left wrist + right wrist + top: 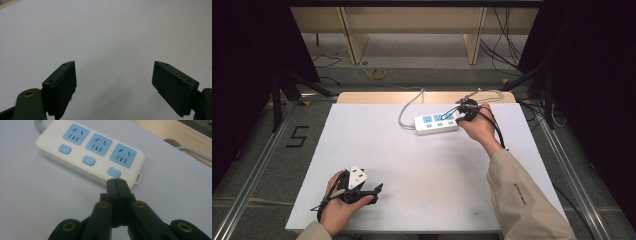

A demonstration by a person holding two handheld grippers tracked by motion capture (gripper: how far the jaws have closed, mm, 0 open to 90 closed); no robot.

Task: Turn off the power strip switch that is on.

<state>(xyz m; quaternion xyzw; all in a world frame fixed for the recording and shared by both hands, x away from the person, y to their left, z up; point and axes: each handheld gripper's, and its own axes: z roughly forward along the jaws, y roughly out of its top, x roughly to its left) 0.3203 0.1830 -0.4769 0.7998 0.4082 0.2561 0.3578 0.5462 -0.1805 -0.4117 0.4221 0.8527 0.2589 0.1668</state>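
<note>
A white power strip (436, 123) with three blue sockets and three blue switches lies at the far middle of the white table; its grey cable (407, 107) runs off the back. In the right gripper view the strip (82, 152) lies just ahead, and my right gripper (116, 180) is shut, jaws pressed together, with its tip at the near edge of the strip beside the rightmost blue switch (114, 172). In the high view the right gripper (460, 117) sits at the strip's right end. My left gripper (377, 189) rests open at the front left, and its jaws (113, 75) hold nothing.
The white table top (412, 165) has a wooden strip (362, 97) along its back edge. Dark cables trail on the floor behind and to the right. Metal rails run along both sides of the table.
</note>
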